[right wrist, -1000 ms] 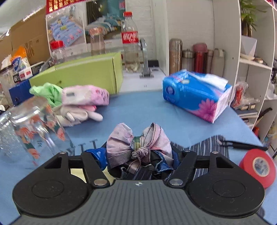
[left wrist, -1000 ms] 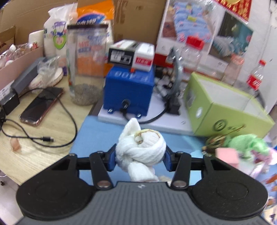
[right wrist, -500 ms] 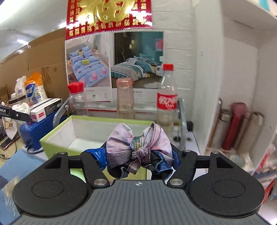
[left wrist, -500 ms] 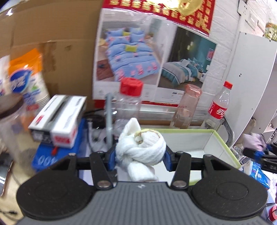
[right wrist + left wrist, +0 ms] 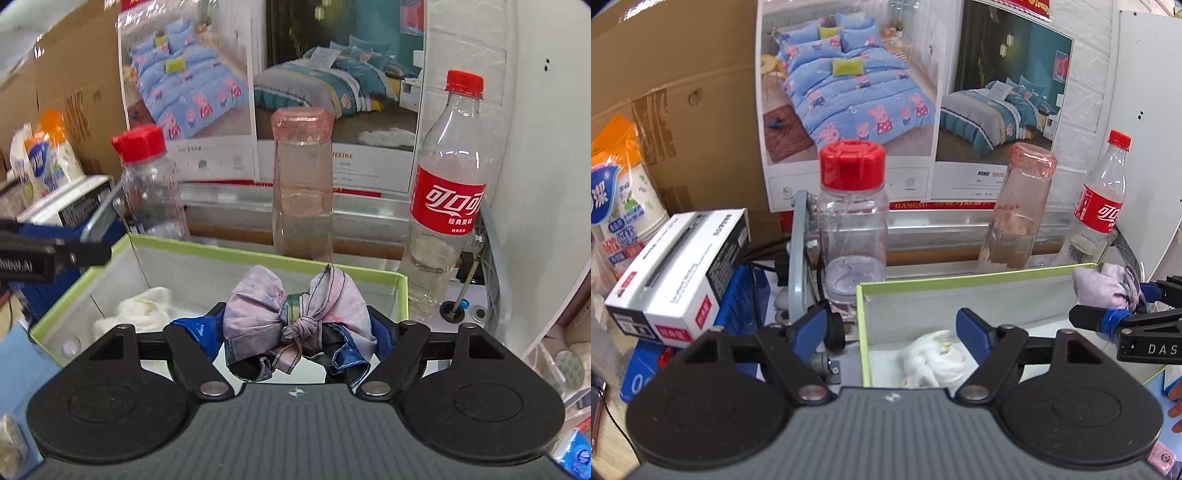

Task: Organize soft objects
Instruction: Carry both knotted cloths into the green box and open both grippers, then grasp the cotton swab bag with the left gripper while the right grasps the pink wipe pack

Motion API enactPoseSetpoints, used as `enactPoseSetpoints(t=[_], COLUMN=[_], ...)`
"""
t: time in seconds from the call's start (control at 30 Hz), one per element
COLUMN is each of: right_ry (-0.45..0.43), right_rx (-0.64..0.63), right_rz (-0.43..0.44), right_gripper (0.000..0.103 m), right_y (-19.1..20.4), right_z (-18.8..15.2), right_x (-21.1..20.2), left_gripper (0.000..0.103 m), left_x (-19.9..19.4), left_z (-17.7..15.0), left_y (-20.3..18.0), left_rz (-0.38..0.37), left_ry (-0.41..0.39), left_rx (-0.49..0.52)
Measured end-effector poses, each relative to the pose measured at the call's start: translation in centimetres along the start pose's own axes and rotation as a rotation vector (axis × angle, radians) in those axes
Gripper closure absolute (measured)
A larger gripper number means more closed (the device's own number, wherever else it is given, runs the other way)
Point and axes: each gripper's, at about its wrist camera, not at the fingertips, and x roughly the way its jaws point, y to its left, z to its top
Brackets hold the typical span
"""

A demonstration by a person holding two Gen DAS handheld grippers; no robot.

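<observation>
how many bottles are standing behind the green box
3, in a row behind the green box: a clear bottle with a red lid on the left, a pink-tinted bottle in the middle, a red-labelled cola bottle on the right. None seems hidden.

White knotted cloth (image 5: 932, 356) in the lime-green box (image 5: 266, 254); pink-and-navy patterned bundle (image 5: 295, 321); red-capped jar (image 5: 851, 221), pink-tinted bottle (image 5: 302, 184), red-labelled cola bottle (image 5: 445, 199).

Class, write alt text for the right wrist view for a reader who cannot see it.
The right gripper, jaws opening, has a knotted pink cloth between them above a green box where a white cloth lies. Three bottles stand behind the box.
</observation>
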Motion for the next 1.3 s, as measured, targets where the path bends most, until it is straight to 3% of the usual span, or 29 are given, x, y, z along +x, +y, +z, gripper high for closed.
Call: enactPoseSetpoints(t=[0.07,0.17,0.3,0.47,0.7,0.9,1.03,1.2,1.3], right_ry=[0.015,0.146,0.016,0.054,0.013,0.145,0.202,0.144,0.005], right_rx=[-0.020,-0.087,-0.062,-0.073,-0.123,-0.028,0.063,0.160,0.230], right_rz=[0.000,-0.009,-0.005,-0.005,-0.017,-0.033,-0.044,-0.155,-0.126], right_gripper=[0.038,0.037,0.036,0.035,0.034,0.034,0.034,0.034,0.034], right_y=[0.3,1.4,2.0,2.1,2.9,1.6,0.0,-2.7,-2.6], right_z=[0.1,-0.1,-0.1,-1.2,-5.7,-8.4,-10.3,-12.2,-13.8], right_x=[0.4,2.3,-0.5,-2.1,-8.1,-5.4,-4.4,-7.9,-12.5], left_gripper=[0.025,0.025,0.025,0.023,0.019,0.017,0.007,0.003,0.003], left_x=[-0.5,-1.6,-3.3,-6.3,-9.7,-11.3,-13.2,-14.6,-14.7], left_z=[-0.3,-0.9,-2.0,-4.3,-9.2,-11.4,-12.6,-14.5,-16.3], left_y=[0.2,0.4,0.8,1.7,3.4,4.2,5.7,8.3,9.2], left_rz=[-0.006,-0.011,0.011,0.006,0.041,0.023,0.084,0.148,0.145], left_ry=[0.000,-0.001,-0.008,-0.025,-0.012,0.031,0.013,0.026,0.066], left_rx=[-0.012,-0.007,0.020,0.046,0.015,-0.044,-0.052,-0.108,-0.128])
